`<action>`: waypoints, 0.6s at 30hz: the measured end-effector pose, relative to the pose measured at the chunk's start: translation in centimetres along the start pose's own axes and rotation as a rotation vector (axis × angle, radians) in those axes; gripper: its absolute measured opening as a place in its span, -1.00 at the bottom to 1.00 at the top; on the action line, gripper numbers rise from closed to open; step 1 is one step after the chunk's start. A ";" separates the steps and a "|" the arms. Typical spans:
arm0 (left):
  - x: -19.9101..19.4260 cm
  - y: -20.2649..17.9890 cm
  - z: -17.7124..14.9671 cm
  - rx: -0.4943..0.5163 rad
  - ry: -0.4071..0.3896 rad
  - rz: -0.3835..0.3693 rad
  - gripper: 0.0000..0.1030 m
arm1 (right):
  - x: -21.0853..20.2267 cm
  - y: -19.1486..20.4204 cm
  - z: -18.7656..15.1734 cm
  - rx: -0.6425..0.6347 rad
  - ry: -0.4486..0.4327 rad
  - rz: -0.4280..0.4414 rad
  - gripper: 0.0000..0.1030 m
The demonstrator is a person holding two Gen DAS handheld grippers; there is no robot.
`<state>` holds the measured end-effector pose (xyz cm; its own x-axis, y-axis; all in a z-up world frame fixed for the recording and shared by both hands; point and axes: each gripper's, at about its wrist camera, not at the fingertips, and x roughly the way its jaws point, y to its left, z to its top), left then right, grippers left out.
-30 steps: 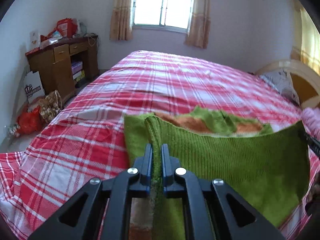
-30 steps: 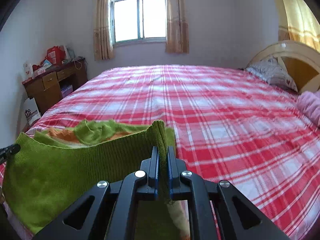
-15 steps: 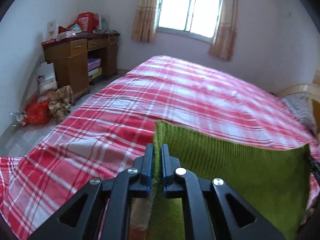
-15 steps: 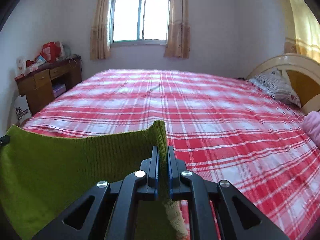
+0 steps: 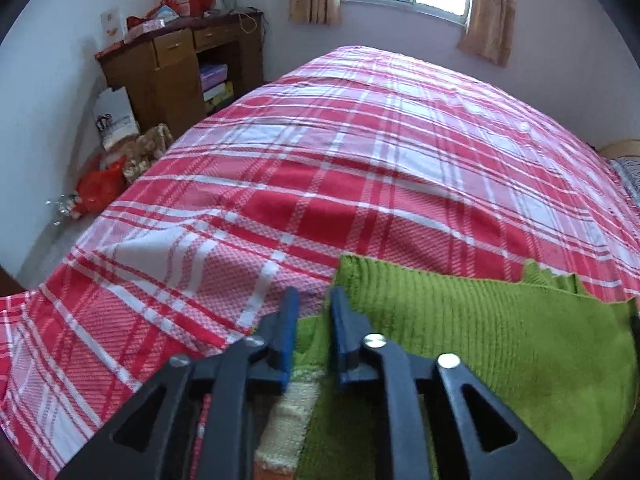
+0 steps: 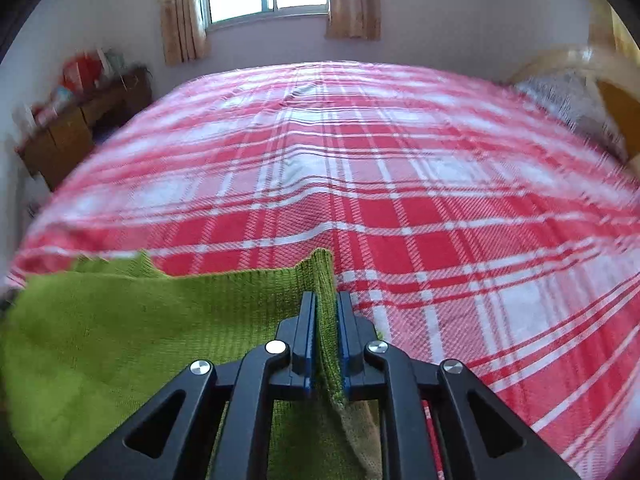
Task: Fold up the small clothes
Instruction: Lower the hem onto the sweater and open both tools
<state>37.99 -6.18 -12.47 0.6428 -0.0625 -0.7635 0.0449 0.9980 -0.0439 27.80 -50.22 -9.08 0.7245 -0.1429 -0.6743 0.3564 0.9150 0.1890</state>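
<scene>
Two grippers, two different states: the left gripper point(image 5: 311, 308) has its blue-padded jaws parted with nothing pinched, the green knit sweater point(image 5: 460, 332) lying just past and to the right of its tips. The right gripper point(image 6: 325, 312) is clamped on a ribbed corner of that sweater point(image 6: 140, 320), which spreads off to its left. So the long edge runs side to side between them. Chunky, floppy knit on a red plaid bedspread point(image 6: 380, 184).
</scene>
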 end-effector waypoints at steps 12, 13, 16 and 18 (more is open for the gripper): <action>-10.6 1.8 -7.0 0.119 -0.124 -0.137 0.16 | -13.2 -3.3 -8.6 0.044 -0.044 0.017 -0.81; -11.5 1.7 -8.2 0.130 -0.130 -0.133 0.16 | -13.5 -2.9 -9.5 0.034 -0.032 0.015 -0.81; -12.8 1.9 -10.6 0.126 -0.138 -0.106 0.17 | -13.6 -1.9 -11.8 0.011 0.007 -0.004 -0.81; -13.3 2.7 -12.0 0.079 -0.130 -0.115 0.28 | -13.4 -1.9 -13.0 0.029 0.021 -0.001 -0.80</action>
<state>20.41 -2.61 -10.18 0.7235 -0.1811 -0.6661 0.1800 0.9811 -0.0712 9.73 -45.14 -9.65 0.7114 -0.1359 -0.6895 0.3745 0.9035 0.2083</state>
